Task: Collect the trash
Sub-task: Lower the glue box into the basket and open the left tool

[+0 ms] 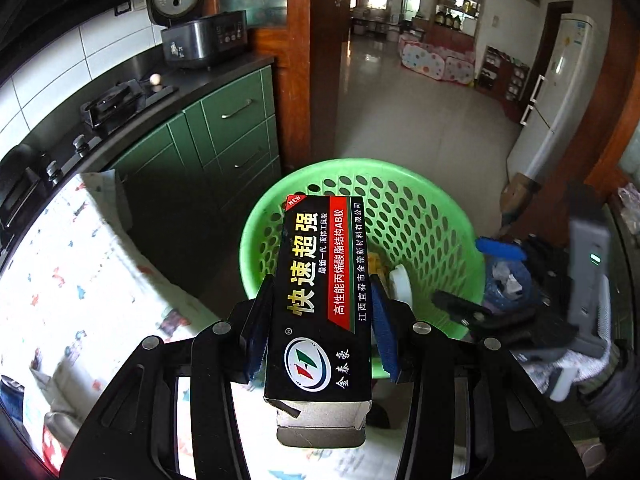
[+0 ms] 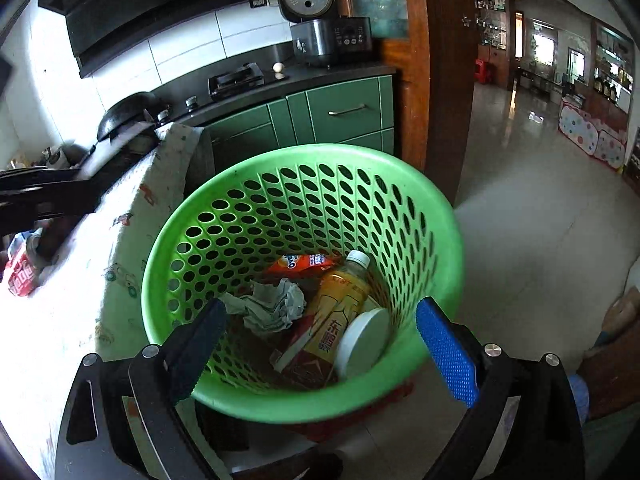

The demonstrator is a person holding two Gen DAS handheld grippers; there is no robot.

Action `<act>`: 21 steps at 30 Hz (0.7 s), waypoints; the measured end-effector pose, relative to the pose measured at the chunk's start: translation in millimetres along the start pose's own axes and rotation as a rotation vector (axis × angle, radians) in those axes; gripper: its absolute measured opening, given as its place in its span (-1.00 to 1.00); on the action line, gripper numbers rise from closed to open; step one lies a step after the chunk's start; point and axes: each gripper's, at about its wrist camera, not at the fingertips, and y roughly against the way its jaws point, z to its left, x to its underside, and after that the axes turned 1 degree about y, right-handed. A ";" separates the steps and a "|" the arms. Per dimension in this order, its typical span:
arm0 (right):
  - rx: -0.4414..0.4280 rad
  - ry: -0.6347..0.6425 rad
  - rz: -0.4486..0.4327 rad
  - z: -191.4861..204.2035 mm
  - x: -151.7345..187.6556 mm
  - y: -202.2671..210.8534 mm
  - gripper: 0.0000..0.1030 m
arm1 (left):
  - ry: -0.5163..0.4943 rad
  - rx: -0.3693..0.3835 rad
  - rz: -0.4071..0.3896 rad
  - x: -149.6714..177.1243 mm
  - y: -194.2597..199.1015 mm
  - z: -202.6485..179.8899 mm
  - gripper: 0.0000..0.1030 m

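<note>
Two tongs: left tongs (image 1: 320,316) clamp glue box (image 1: 320,292); right tongs (image 2: 320,344) gape wide

a: how many bins are there?
b: one green basket (image 2: 436,236).
a: and what is in it?
b: one yellow bottle (image 2: 340,300), one ball of crumpled paper (image 2: 272,304), one white round lid (image 2: 364,340), one orange wrapper (image 2: 300,264).
a: any boxes?
b: one black box (image 1: 320,292).
a: cans?
b: one red can (image 2: 20,276) on the worktop (image 2: 52,352).
a: tongs?
b: two sets, left tongs (image 1: 320,328) and right tongs (image 2: 320,344).
</note>
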 end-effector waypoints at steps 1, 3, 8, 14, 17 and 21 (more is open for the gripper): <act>-0.001 -0.007 -0.008 -2.3 2.3 3.7 0.80 | 0.004 0.008 0.010 -2.4 -7.6 -2.0 -0.12; 0.000 -0.020 -0.019 -6.5 6.8 10.5 0.80 | 0.008 0.012 0.024 -6.2 -21.1 -5.9 -0.12; -0.024 -0.035 -0.037 -12.2 16.2 23.7 0.80 | 0.025 0.020 0.051 -11.0 -48.8 -12.9 -0.10; -0.042 -0.027 -0.041 -10.7 24.6 29.8 0.80 | 0.065 0.039 0.049 -13.2 -64.2 -12.6 0.17; -0.046 -0.030 -0.039 -9.4 27.8 30.9 0.80 | 0.074 0.061 0.028 -11.1 -61.0 -13.1 0.18; -0.053 -0.030 -0.036 -4.9 27.4 32.8 0.80 | 0.063 0.047 0.015 -3.6 -50.0 -15.1 0.18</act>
